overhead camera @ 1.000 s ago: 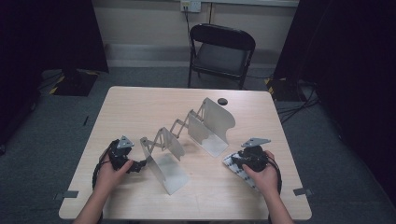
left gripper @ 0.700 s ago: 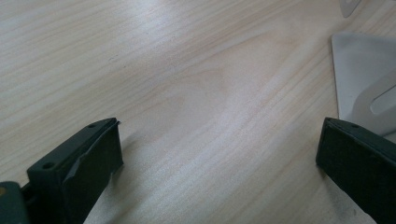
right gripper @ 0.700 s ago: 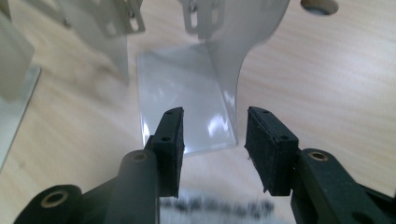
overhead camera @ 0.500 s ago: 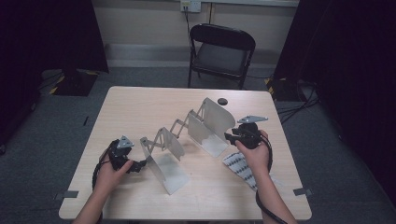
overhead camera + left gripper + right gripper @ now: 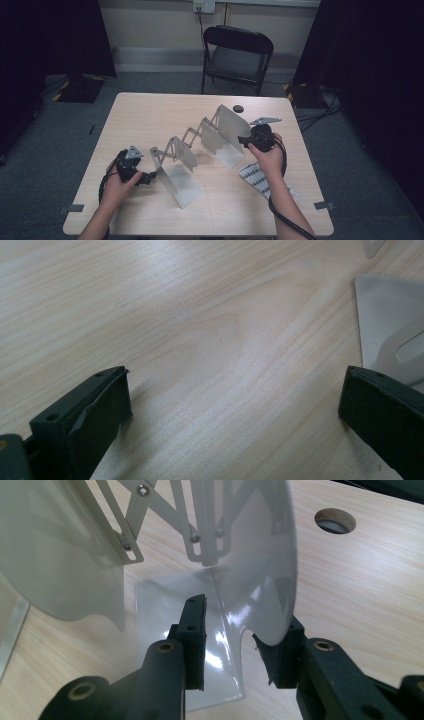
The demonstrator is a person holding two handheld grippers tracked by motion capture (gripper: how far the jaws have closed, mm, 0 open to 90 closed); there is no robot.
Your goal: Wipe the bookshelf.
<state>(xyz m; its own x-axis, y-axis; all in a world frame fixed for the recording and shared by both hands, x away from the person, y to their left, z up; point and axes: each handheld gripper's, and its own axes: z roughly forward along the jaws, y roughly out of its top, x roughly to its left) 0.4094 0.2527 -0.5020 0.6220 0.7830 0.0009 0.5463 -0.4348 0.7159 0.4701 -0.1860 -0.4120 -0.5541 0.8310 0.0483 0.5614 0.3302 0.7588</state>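
Expandable grey metal bookend rack with scissor links [image 5: 200, 145]: standing stretched between both grippers. Right gripper [image 5: 235, 645]: jaws narrowing around the end plate's edge, no firm pinch evident. Left gripper [image 5: 235, 425]: jaws gaping wide over bare light wooden table [image 5: 150, 115], rack just beside.

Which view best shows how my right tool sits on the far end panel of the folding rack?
The right gripper view: the right tool straddles the end panel. The high view shows the tool at it from afar; the left gripper view shows another panel.
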